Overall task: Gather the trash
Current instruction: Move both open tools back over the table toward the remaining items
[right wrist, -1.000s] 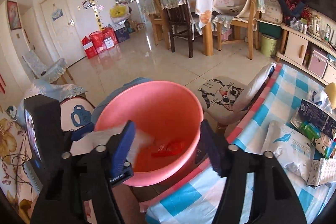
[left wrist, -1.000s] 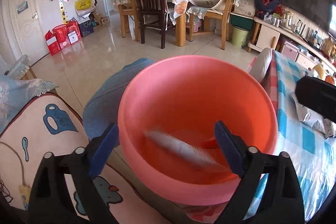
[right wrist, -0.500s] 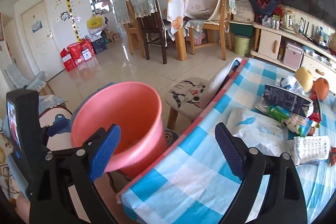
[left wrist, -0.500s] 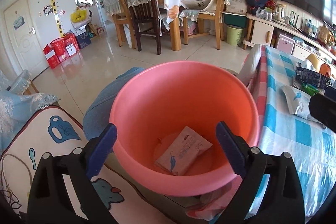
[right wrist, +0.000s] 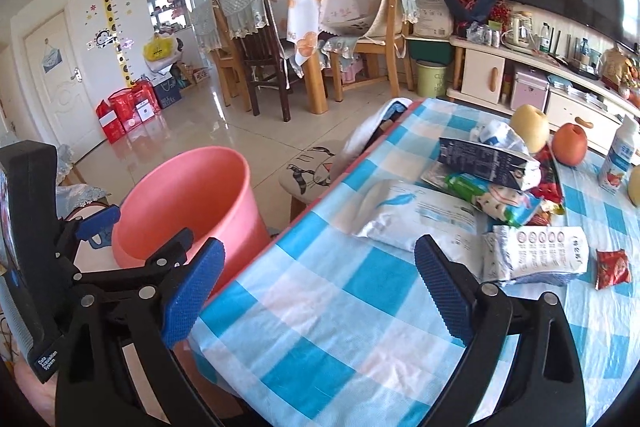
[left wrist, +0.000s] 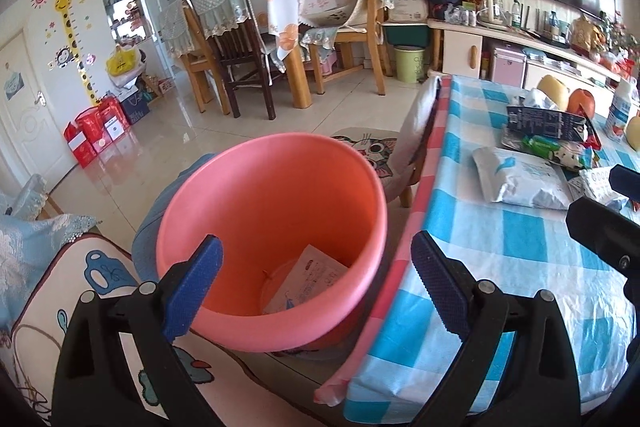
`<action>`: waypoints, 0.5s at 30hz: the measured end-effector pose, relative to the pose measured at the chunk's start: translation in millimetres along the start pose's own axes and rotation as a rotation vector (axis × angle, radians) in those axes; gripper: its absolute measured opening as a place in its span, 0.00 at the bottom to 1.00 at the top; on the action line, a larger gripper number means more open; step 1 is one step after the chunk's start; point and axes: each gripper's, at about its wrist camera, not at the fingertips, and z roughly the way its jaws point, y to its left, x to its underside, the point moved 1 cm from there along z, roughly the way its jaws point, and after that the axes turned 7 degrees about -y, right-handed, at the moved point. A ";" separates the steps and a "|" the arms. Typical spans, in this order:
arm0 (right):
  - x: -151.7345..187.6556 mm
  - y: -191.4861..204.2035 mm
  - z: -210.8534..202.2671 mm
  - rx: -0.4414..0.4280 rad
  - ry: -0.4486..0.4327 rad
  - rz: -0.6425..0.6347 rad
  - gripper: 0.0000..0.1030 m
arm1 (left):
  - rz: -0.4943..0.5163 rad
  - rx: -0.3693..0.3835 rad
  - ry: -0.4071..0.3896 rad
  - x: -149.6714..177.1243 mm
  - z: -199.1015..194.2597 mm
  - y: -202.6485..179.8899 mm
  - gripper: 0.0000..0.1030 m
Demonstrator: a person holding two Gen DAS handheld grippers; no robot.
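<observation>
Two grippers in view, both with nothing held. Left gripper [left wrist: 316, 283] spread wide over the pink bin [left wrist: 272, 203], blue pads apart and touching nothing; near pad seen against the bin's rim, far pad against the table edge. Right gripper [right wrist: 318, 293] still widening its jaws, hung above the checked tablecloth [right wrist: 320, 307], empty between the pads. Inside the bin, flat on the bottom: a white packet [left wrist: 308, 285] and a scrap of red wrapper [left wrist: 267, 275]. Bin stood on the floor just beside the table, beside a cushioned seat with a cat print [left wrist: 376, 155]. Left on the cloth, well ahead of the right gripper: a large white pouch [right wrist: 416, 215], a dark bag [right wrist: 480, 163] lying over a green packet [right wrist: 472, 187], a white crumpled wrapper [right wrist: 536, 255], and a small red sachet [right wrist: 612, 267]. Beyond those, a pear [right wrist: 528, 133], an orange fruit [right wrist: 570, 143] and a small bottle [right wrist: 620, 163], upright.
</observation>
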 end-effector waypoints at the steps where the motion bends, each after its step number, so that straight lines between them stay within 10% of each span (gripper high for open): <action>1: 1.6 -4.2 -2.4 0.007 -0.001 0.004 0.92 | 0.007 0.003 0.000 -0.5 -0.7 -4.8 0.93; 15: 13.4 -62.6 -31.2 0.064 -0.048 0.042 0.92 | 0.094 0.035 -0.013 -8.8 -16.1 -62.6 0.93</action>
